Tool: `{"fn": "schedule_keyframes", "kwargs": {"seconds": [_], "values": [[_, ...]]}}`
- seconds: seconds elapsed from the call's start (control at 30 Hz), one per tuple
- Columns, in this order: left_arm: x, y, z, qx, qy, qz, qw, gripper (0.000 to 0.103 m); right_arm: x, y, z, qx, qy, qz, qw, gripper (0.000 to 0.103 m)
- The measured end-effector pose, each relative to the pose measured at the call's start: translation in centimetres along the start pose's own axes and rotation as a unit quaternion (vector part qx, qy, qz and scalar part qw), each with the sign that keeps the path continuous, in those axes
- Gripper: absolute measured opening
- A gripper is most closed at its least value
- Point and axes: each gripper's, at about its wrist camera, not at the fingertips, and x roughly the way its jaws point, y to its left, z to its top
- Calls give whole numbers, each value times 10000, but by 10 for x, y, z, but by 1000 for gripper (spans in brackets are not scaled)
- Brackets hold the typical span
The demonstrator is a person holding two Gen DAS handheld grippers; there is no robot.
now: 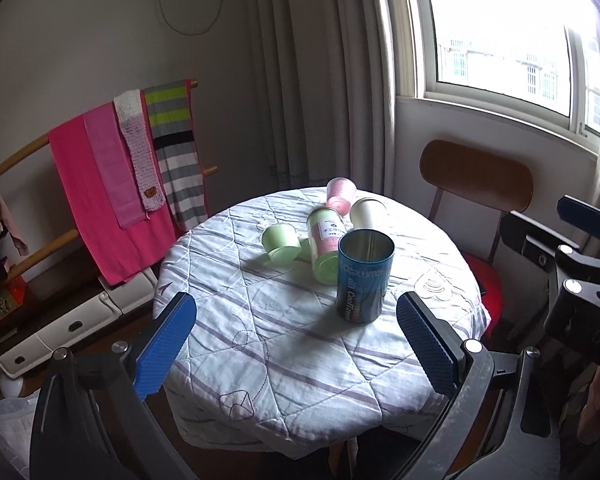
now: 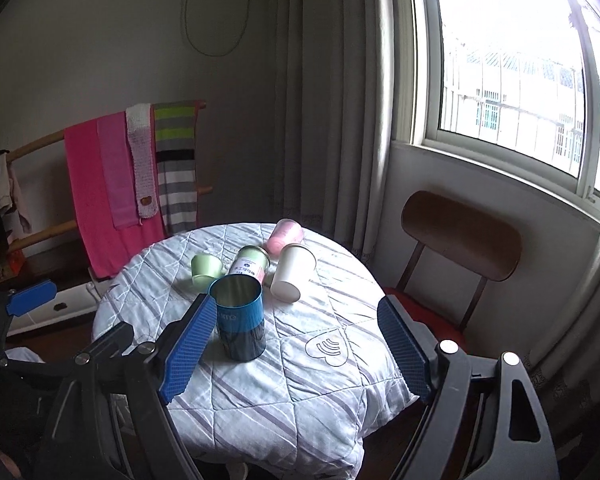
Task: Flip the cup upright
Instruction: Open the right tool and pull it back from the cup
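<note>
1. Left gripper (image 1: 296,344): jaws wide apart, nothing between them, held above the near edge of the round table (image 1: 284,400).
2. Right gripper (image 2: 296,346): jaws wide apart, nothing clamped, held over the table's near half.
3. Blue tin (image 1: 365,276): standing upright, mouth open to the top, near table centre.
4. Behind the blue tin, lying on their sides: green cup (image 1: 281,243), labelled green canister (image 1: 326,244), white cup (image 2: 291,273), pink cup (image 2: 285,237).
5. Wooden chair (image 2: 462,236): at the table's right, below the window (image 2: 520,64).
</note>
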Motion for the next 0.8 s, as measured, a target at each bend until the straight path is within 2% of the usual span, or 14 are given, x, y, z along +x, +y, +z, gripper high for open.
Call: {"fn": "schedule_keyframes", "kwargs": {"seconds": [0.1,0.23,0.37,0.47,0.57,0.63,0.8], "values": [[-9,0,-5,-17,-86,-55,9999,102,-12,2,-4,33,-226,137,9996,85],[-18,3,-11,-47,-208,-61,9998,103,-20,5,-12,58,-396,100,9992,86],[-25,7,-15,-140,-318,-178,9992,103,-31,7,-18,145,-746,12,9971,87],[-29,7,-19,-158,-455,-232,9986,103,-34,7,-23,192,-876,65,9960,88],[-31,8,-22,-190,-537,-284,9980,103,-42,6,-28,289,-1188,109,9924,89],[-31,8,-23,-222,-530,-317,9978,103,-43,7,-29,241,-1235,109,9920,90],[-26,4,-26,-104,-506,-120,9986,103,-35,10,-31,208,-1031,70,9944,91]]}}
